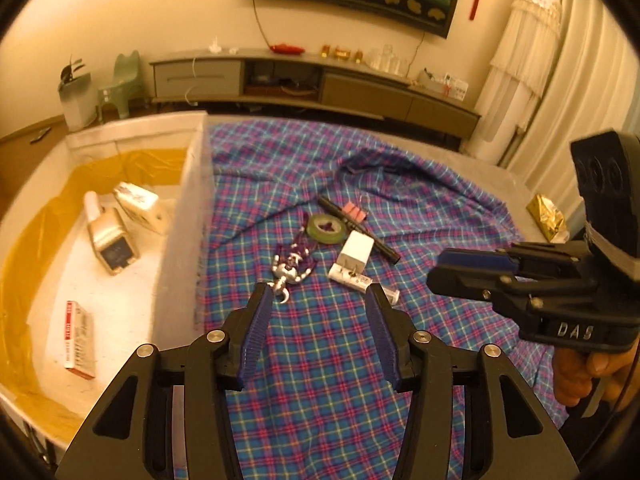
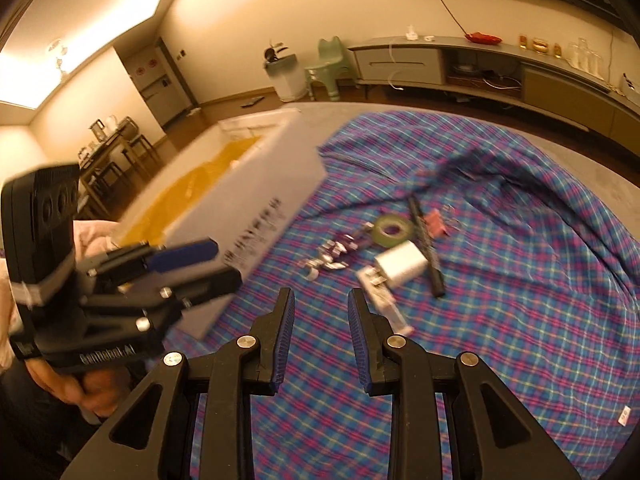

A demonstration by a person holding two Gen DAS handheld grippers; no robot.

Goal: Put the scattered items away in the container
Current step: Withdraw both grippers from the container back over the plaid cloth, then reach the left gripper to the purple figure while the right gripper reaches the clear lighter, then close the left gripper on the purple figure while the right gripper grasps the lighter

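1. My left gripper (image 1: 318, 300) is hovering w/ fingers apart, empty, over the plaid cloth (image 1: 420, 216).
2. My right gripper (image 2: 321, 304) is hovering likewise, fingers apart, nothing btwn them.
3. Container (image 1: 188, 196) is sitting at the cloth's left edge, holding boxes.
4. Scattered items are lying on the cloth: toy figure (image 1: 291, 266), tape roll (image 1: 327, 229), white charger (image 1: 357, 255), black marker (image 1: 360, 230), pink clips (image 1: 354, 213).

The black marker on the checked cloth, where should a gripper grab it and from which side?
Grip the black marker mid-barrel, coming from above with fingers across its width. It lies flat and slim; the near end is free of the pink clips and tape roll, though the white charger sits close.
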